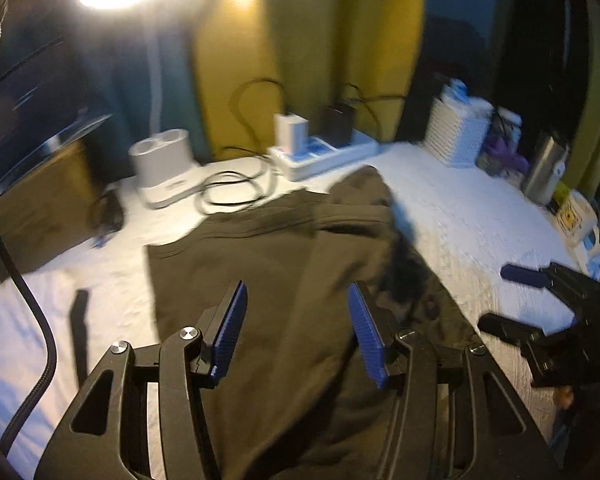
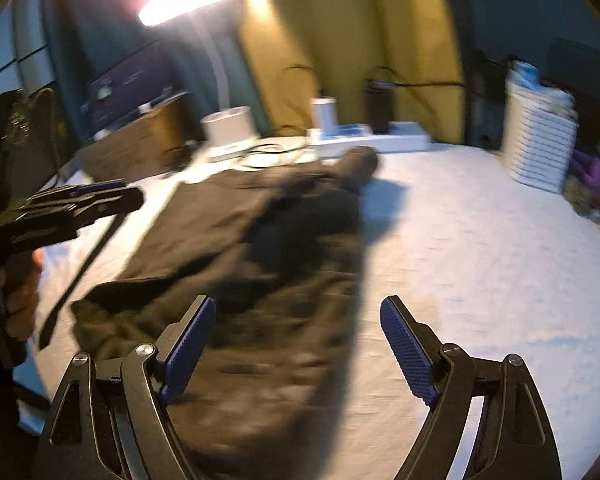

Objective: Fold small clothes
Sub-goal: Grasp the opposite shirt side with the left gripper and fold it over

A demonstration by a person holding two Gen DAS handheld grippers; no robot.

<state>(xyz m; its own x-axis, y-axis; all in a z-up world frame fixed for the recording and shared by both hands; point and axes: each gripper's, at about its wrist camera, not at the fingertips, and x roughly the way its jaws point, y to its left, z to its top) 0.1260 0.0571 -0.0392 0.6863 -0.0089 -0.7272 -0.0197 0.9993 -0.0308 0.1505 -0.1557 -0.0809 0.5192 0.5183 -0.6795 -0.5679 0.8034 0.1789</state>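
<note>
The dark garment [image 1: 292, 264] lies stretched out along the middle of the white bed [image 1: 472, 216], its long axis running away from the person toward the wall. It looks partly folded: one side seems laid over onto the rest, leaving a raised ridge and a bunched, narrow end [image 2: 360, 164] at the far side, while the left half lies flatter with a straight edge. Motion blur hides the finer creases, so I cannot tell how many layers there are. I'd judge a first lengthwise fold is in place and the crosswise folds are left to do, since the piece is long and loose, not a tidy packet.

The left gripper [image 1: 298, 328] hangs over the near part of the cloth with its blue pads spread wide and nothing between them. The right gripper [image 2: 298, 344] is likewise spread and empty, one finger above the garment's right edge, the other above bare sheet.

Further out, at the far edge of the bed, sit a white power strip [image 1: 324, 156], a coiled black cable [image 1: 232, 192] and a white ribbed box [image 1: 458, 132].
</note>
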